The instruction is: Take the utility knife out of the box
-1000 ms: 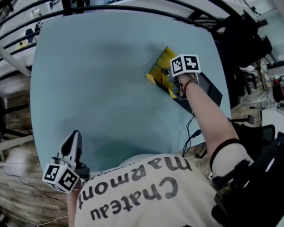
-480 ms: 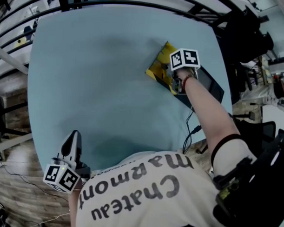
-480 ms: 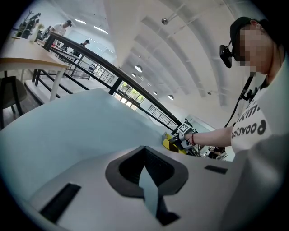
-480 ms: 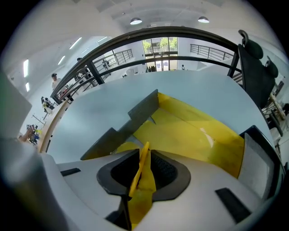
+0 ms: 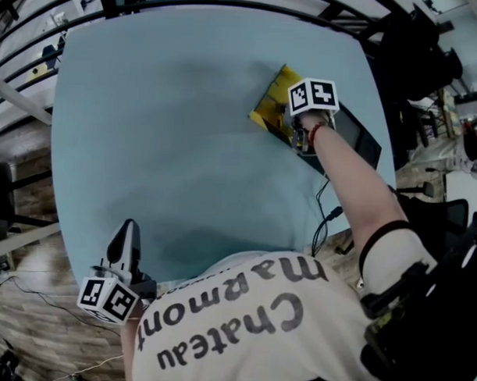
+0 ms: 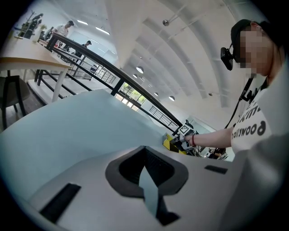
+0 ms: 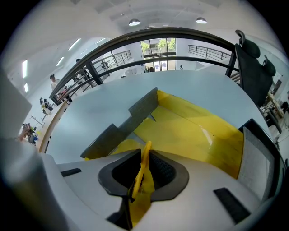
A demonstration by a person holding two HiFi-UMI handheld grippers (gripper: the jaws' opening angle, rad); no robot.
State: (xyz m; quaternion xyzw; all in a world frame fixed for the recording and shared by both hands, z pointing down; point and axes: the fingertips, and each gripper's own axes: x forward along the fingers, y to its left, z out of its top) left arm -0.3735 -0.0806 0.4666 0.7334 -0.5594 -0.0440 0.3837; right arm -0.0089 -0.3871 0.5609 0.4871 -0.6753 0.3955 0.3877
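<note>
Head view. Pale blue worktop (image 5: 170, 144), with a yellow box (image 5: 270, 107) lying open on its far right part. Right gripper (image 5: 297, 121) down at the near edge of that box, marker cube on top, forearm stretched out behind. Just to the right of the box, touching or nearly so, a dark flat panel (image 5: 351, 139). Left gripper (image 5: 128, 230) well apart from all this, at the near left edge of the worktop, pointing away over bare surface.

Left gripper view. Fingers (image 6: 131, 164) pressed together at the tips, nothing between them, only a sliver of worktop (image 6: 67, 126) showing below the meeting point. Far off across the surface, the box (image 6: 171, 143) and the right gripper (image 6: 184, 137) beside it.

Right gripper view. Fingers (image 7: 165, 173) closed on a thin yellow piece (image 7: 142, 167) standing edge-on in the gap; cannot tell whether a flap of the box or something else. Straight ahead, the open box (image 7: 189, 131), yellow inside, with grey flaps (image 7: 135, 113) raised along its left side. Dark flat panel (image 7: 257, 153) at the right edge. Utility knife not made out in any view.
</note>
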